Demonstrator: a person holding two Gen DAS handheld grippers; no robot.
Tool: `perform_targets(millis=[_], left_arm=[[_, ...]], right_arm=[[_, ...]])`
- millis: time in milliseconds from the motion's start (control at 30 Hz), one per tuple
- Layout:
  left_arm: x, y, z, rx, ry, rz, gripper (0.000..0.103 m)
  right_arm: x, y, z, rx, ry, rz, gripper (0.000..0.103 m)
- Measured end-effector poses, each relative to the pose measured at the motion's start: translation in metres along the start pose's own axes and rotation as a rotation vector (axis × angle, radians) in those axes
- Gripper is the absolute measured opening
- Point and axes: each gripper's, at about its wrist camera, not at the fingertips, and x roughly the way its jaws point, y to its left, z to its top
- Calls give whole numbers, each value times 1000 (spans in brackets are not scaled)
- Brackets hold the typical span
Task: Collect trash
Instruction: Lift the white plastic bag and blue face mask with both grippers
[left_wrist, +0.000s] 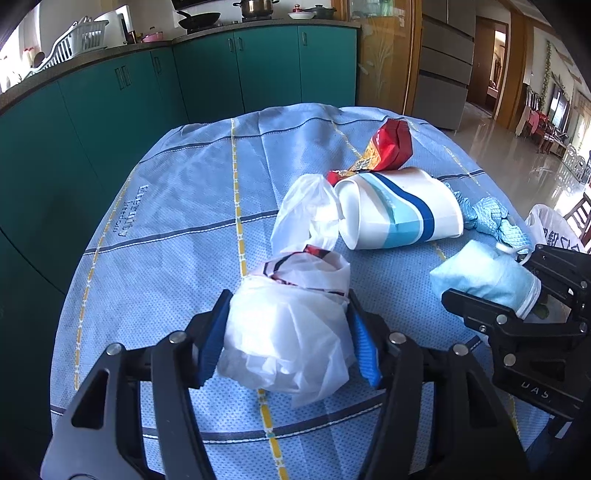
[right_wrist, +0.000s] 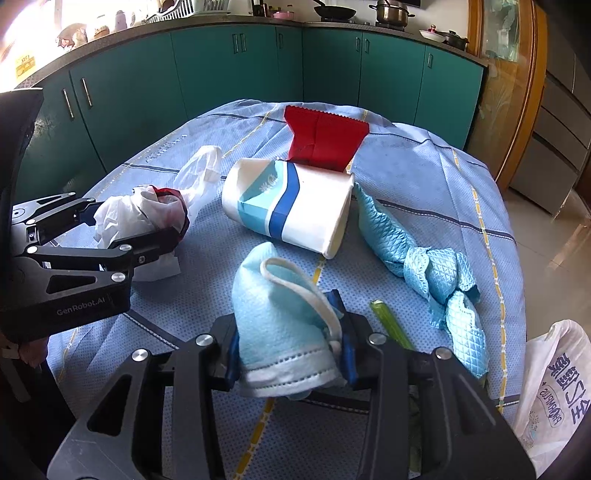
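Observation:
My left gripper (left_wrist: 286, 325) is shut on a crumpled white plastic bag (left_wrist: 291, 317) with red print, just above the blue tablecloth (left_wrist: 166, 236); the bag also shows in the right wrist view (right_wrist: 136, 214). My right gripper (right_wrist: 288, 343) is shut on a light blue face mask (right_wrist: 277, 314), which also shows in the left wrist view (left_wrist: 484, 277). A white paper cup (left_wrist: 399, 210) with blue stripes lies on its side mid-table. A red snack wrapper (left_wrist: 384, 147) lies behind it. A knotted blue cloth (right_wrist: 424, 258) lies right of the cup.
A white printed plastic bag (right_wrist: 554, 398) hangs at the table's right edge. A green stick (right_wrist: 391, 325) lies by the right gripper. Teal kitchen cabinets (left_wrist: 203, 74) stand behind the table, with pots on the counter. Tiled floor lies to the right.

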Motion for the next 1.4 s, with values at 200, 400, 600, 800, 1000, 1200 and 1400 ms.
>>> perform_targets(millis=[200,400,600,800,1000,1200,1400], left_arm=[[4,-4,0,19,-1,20,61],[0,1,-1,0,-15,20,46],[-12,6,1,-26,-72,42,40],[-49,20,6,-126,-255,11,39],[-59,22,9,-144,-312,12,39],[-64,17,12,-126,-307,25,39],[-58,17,9,-119,-304,26,39]], right_arm=[[2,0,0,-2,3,-3,41],[-1,3,-1,-18,-11,-4,40],[-9,1,0,-7,-32,11,35],[-23,-4,1,14,-74,26,35],[-36,-11,0,36,-102,37,35],[-45,-14,-2,41,-124,40,35],[-47,-16,-4,44,-124,36,35]])
